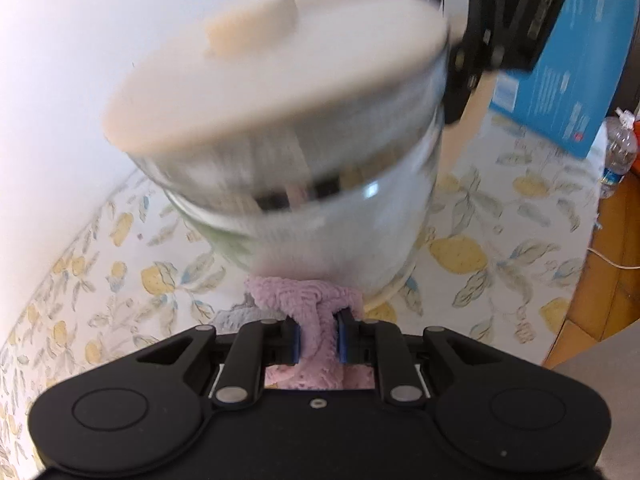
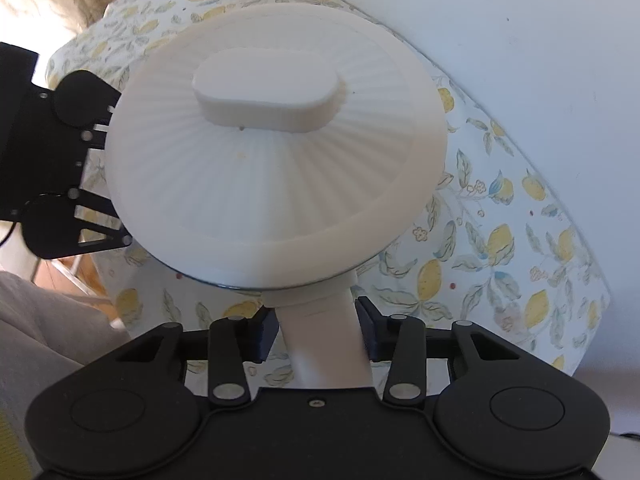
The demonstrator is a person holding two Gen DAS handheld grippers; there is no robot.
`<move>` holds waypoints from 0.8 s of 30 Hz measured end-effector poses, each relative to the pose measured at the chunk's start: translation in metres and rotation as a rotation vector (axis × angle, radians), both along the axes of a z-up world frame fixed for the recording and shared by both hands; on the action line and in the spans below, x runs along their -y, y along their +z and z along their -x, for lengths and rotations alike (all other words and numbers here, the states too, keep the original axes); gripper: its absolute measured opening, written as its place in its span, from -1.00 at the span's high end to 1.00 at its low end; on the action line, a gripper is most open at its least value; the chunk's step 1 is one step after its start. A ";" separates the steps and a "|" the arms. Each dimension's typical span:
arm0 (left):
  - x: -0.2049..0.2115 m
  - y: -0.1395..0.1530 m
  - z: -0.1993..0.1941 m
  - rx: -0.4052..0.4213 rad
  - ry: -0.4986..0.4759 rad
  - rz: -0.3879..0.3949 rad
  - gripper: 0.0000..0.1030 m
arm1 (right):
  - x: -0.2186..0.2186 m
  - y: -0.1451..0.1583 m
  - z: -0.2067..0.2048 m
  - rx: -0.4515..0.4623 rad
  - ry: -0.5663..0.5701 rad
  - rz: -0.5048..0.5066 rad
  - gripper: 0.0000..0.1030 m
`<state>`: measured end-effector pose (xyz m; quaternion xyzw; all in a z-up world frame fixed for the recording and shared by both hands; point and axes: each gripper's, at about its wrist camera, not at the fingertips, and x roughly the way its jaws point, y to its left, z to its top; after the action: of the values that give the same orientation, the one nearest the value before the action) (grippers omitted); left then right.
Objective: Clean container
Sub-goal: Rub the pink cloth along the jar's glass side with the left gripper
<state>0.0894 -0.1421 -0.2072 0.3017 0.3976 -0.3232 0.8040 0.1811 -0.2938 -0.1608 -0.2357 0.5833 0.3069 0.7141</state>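
A glass container (image 1: 320, 216) with a cream ribbed lid (image 1: 276, 68) and an oval knob is held tilted above the lemon-print tablecloth (image 1: 500, 248). My left gripper (image 1: 318, 338) is shut on a pink cloth (image 1: 308, 300) that touches the glass low on its side. My right gripper (image 2: 316, 334) is shut on the container's white handle (image 2: 324, 336), under the lid (image 2: 276, 152). The right gripper shows in the left wrist view (image 1: 500, 32) at the upper right. The left gripper shows in the right wrist view (image 2: 68, 152) at the left, behind the lid.
A blue box (image 1: 568, 64) stands at the back right on the table. A plastic water bottle (image 1: 618, 152) is beside it near the table edge. A white wall (image 1: 80, 60) runs behind the table. Wooden floor (image 1: 612, 280) lies to the right.
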 end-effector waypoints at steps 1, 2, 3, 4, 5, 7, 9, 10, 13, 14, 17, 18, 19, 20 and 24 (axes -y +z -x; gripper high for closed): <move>0.000 0.003 0.000 0.004 -0.003 0.002 0.69 | 0.001 -0.001 0.000 -0.001 -0.002 -0.002 0.09; -0.001 0.009 0.001 0.013 -0.008 0.005 0.69 | 0.001 -0.001 -0.001 -0.004 -0.011 -0.009 0.10; -0.002 0.017 0.003 0.025 -0.011 0.011 0.69 | 0.002 -0.001 -0.001 -0.006 -0.018 -0.015 0.10; -0.003 0.022 0.005 0.036 -0.012 0.017 0.69 | 0.003 -0.002 -0.003 -0.006 -0.021 -0.017 0.11; -0.004 0.027 0.006 0.048 -0.016 0.022 0.69 | 0.003 -0.002 -0.002 -0.004 -0.028 -0.025 0.11; -0.006 0.034 0.008 0.061 -0.013 0.035 0.69 | 0.003 0.006 0.005 0.000 -0.037 -0.035 0.11; -0.008 0.040 0.010 0.073 -0.006 0.047 0.69 | 0.005 0.006 0.007 0.005 -0.056 -0.055 0.13; -0.008 0.043 0.009 0.073 -0.002 0.052 0.69 | 0.006 0.006 0.010 0.005 -0.061 -0.061 0.14; -0.007 0.047 0.007 0.065 0.005 0.046 0.69 | 0.003 0.002 0.019 0.022 -0.093 -0.088 0.15; -0.006 0.047 0.006 0.068 0.004 0.039 0.69 | 0.003 0.003 0.019 0.024 -0.095 -0.091 0.15; -0.004 0.046 0.004 0.068 0.000 0.032 0.69 | 0.006 0.001 0.022 0.022 -0.135 -0.125 0.16; -0.004 0.045 0.003 0.062 0.001 0.032 0.69 | 0.007 -0.001 0.024 0.025 -0.146 -0.133 0.16; -0.003 0.043 0.002 0.053 0.004 0.033 0.69 | 0.007 0.000 0.024 0.027 -0.151 -0.135 0.16; -0.003 0.042 0.001 0.045 0.007 0.034 0.69 | 0.008 0.000 0.025 0.031 -0.161 -0.144 0.16; 0.004 0.025 -0.002 0.020 0.018 0.013 0.69 | 0.008 0.005 0.033 0.044 -0.206 -0.177 0.17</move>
<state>0.0915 -0.1463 -0.1818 0.2959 0.3901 -0.3154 0.8129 0.1479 -0.3019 -0.1555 -0.1174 0.5592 0.2771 0.7725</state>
